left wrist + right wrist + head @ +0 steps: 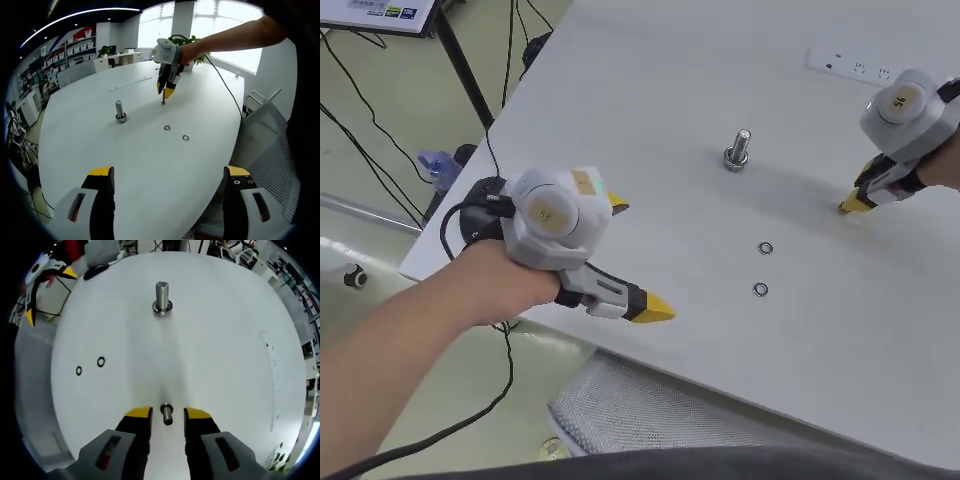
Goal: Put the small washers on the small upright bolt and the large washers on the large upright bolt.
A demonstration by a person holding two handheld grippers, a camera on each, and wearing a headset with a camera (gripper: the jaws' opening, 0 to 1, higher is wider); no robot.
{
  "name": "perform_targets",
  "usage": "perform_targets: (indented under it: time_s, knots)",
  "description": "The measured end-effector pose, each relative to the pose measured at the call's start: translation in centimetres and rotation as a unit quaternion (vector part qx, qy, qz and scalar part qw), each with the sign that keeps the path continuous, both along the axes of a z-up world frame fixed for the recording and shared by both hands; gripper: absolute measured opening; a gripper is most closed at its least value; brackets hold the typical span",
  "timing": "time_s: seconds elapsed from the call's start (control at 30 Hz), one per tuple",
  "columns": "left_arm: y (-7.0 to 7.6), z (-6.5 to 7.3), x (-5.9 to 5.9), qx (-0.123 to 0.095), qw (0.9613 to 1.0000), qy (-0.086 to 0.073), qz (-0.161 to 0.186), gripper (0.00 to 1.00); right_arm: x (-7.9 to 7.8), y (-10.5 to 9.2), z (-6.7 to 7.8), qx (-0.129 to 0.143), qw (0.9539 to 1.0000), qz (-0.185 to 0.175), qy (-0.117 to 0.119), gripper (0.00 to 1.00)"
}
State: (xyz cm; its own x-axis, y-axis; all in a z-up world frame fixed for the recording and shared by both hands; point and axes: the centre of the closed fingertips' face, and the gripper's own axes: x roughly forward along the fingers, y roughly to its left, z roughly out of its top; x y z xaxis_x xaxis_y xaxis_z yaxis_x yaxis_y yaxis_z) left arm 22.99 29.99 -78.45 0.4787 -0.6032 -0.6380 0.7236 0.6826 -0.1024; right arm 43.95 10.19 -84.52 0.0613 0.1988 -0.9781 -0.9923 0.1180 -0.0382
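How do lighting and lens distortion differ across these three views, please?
Head view: soft, even light, a faint shadow beside the large upright steel bolt on the white table. Left gripper view: fisheye curves the table edge, and the bright windows are blown out. Right gripper view: the table bulges round, yet the small steel bolt is sharp.

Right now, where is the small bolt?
In the right gripper view the small bolt stands between the right gripper's open fingers, with the large bolt farther ahead.

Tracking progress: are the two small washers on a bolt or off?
Off. Both washers lie flat on the table, apart from the large bolt and the small bolt.
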Motion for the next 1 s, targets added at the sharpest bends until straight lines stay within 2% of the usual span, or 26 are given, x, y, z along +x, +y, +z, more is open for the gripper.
perform_targets:
  time_s: [0.13, 0.37, 0.57, 0.77, 1.0]
  knots:
    - [0.0, 0.2, -0.2, 0.000, 1.0000, -0.001, 0.001, 0.90, -0.4, 0.6, 1.1, 0.005, 1.0000, 0.007, -0.004, 0.28]
    - [0.0, 0.5, -0.3, 0.000, 1.0000, -0.004, -0.001, 0.89, -1.0, 2.4, 2.3, 0.015, 0.9995, 0.028, -0.009, 0.29]
    - [-0.1, 0.5, -0.5, 0.001, 1.0000, -0.003, -0.004, 0.88, -2.7, 3.9, 3.1, 0.025, 0.9986, 0.045, -0.009, 0.30]
    - [-0.2, 0.7, -0.5, 0.000, 1.0000, -0.005, -0.004, 0.88, -4.6, 5.0, 3.3, 0.029, 0.9978, 0.060, -0.005, 0.30]
    - [-0.5, 0.8, -0.6, -0.001, 1.0000, -0.007, -0.006, 0.88, -5.9, 5.9, 3.2, 0.033, 0.9968, 0.072, 0.000, 0.30]
